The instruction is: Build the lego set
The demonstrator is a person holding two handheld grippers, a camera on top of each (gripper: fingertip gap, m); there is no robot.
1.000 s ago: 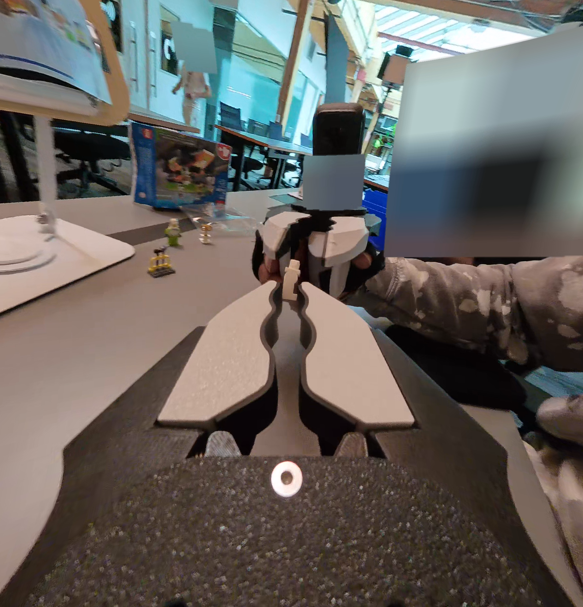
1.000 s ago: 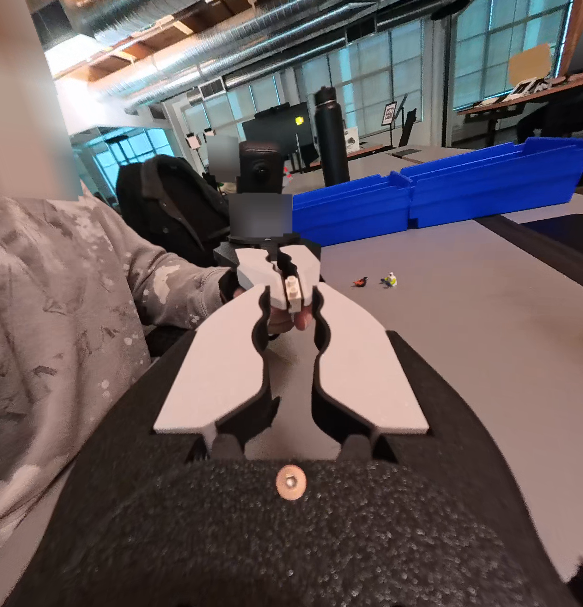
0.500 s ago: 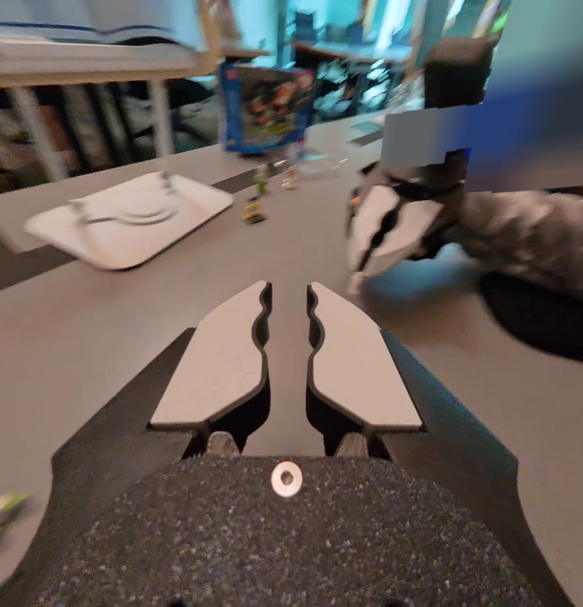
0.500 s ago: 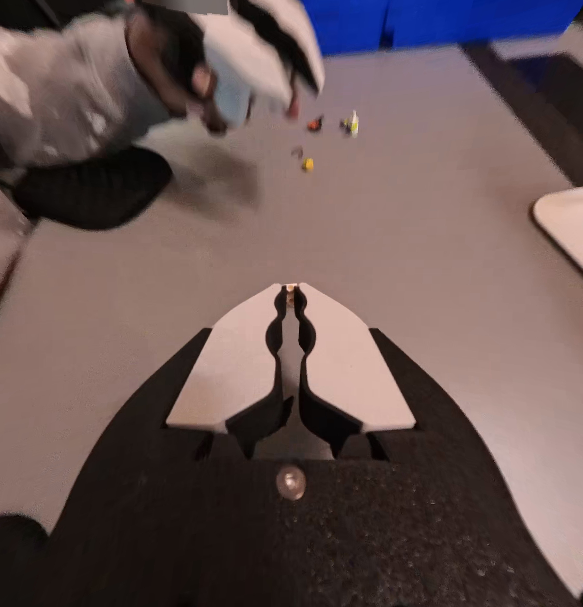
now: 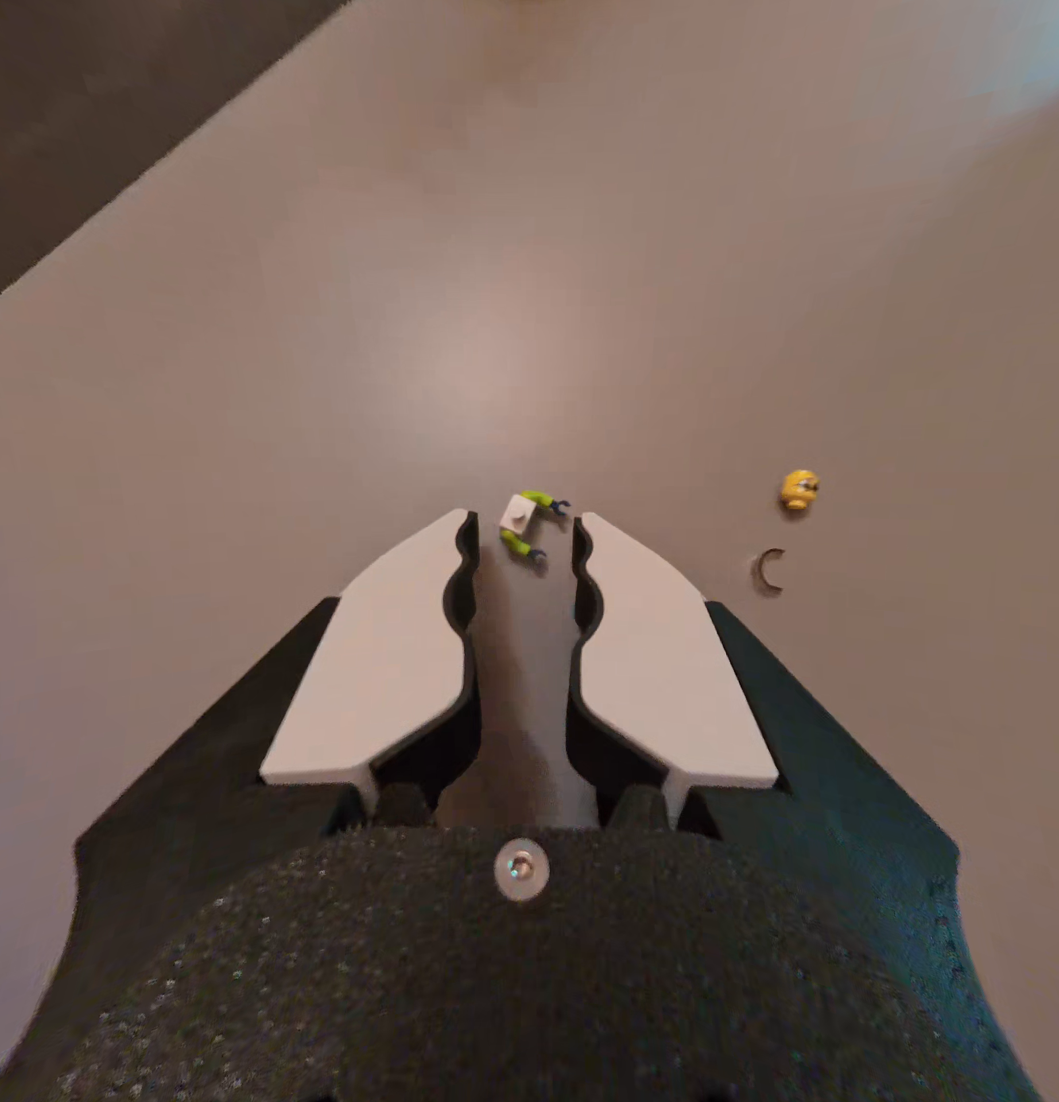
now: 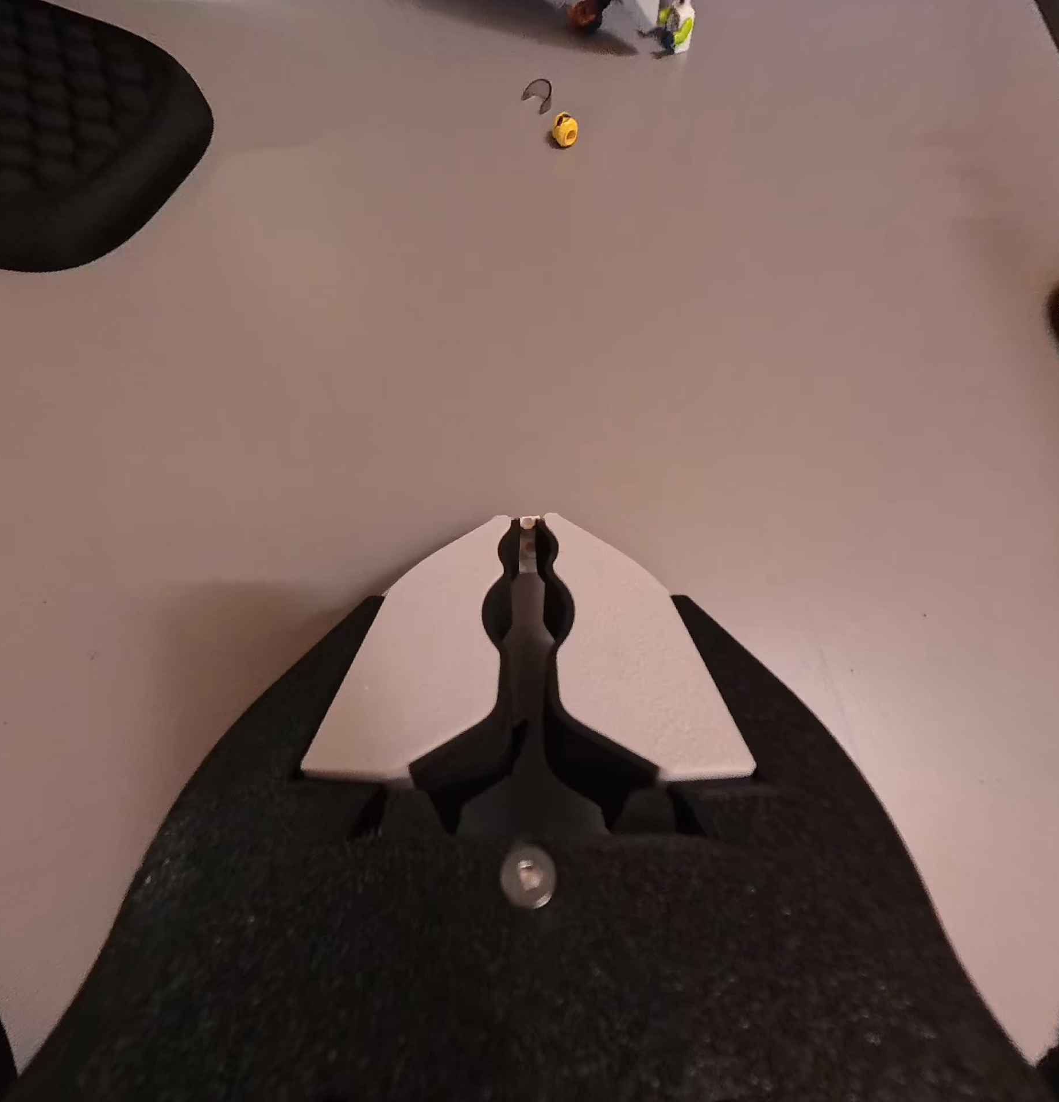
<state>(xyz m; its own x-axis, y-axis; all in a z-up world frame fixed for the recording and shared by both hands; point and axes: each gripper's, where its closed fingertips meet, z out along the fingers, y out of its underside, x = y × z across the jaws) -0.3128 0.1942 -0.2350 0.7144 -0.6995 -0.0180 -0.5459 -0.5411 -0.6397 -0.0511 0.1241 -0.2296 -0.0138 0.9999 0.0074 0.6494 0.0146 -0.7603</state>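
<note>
Two grippers work over the grey tabletop [image 5: 515, 268]. Left gripper [image 5: 519, 522] points down with its white fingers [image 5: 389, 644] spread, and the small white minifigure torso with lime-green arms [image 5: 522, 523] lies on the table between the tips (touching neither). Right of it lie a yellow minifigure head [image 5: 799, 489] and a thin dark curved piece [image 5: 768, 570]. Right gripper [image 6: 528, 520] has its fingers pressed onto a small white brick [image 6: 527, 539], pinched at the tips.
</note>
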